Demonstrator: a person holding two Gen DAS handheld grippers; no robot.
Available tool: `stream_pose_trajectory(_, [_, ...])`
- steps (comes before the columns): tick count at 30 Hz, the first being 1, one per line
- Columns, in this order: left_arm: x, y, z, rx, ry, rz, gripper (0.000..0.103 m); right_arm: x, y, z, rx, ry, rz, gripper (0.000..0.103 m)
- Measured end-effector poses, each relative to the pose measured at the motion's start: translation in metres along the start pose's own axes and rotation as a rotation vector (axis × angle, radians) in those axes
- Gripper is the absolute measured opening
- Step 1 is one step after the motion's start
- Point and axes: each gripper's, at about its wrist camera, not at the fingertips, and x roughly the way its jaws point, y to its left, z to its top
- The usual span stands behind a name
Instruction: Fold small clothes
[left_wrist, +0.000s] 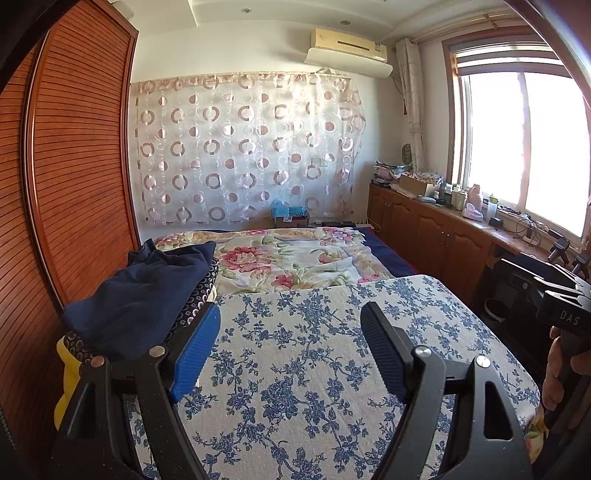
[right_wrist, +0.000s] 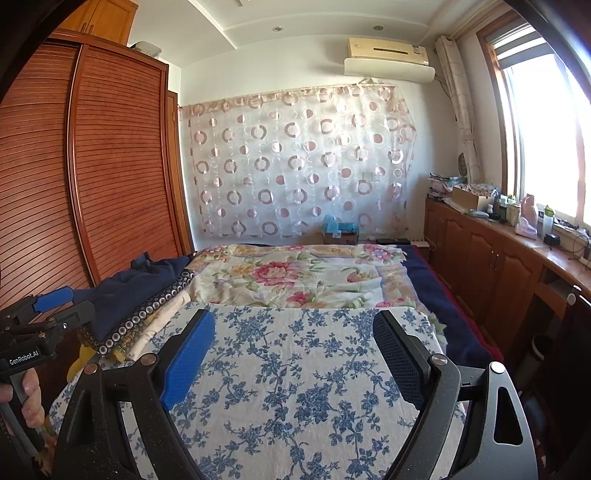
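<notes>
A pile of small clothes lies at the left of the bed, with a navy garment on top. Under it are a dark ring-patterned cloth, a cream piece and something yellow. A blue-flowered white cloth is spread flat in front of both grippers. My left gripper hovers open over it, its blue pad right beside the pile. My right gripper is also open over the cloth, with nothing between its fingers. The left gripper shows at the left edge of the right wrist view.
A pink-flowered bedspread covers the far half of the bed. A louvred wooden wardrobe stands close on the left. Low wooden cabinets with clutter run under the window on the right. A hand holds the left grip.
</notes>
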Motion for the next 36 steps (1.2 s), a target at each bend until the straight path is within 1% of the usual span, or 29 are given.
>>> stream_pose_trajectory(36, [0.0013,-0.0001,-0.0034,0.002,-0.008,-0.001,0.079,-0.0025,-0.0095,-0.0001,-0.003,-0.011,-0.003,0.089])
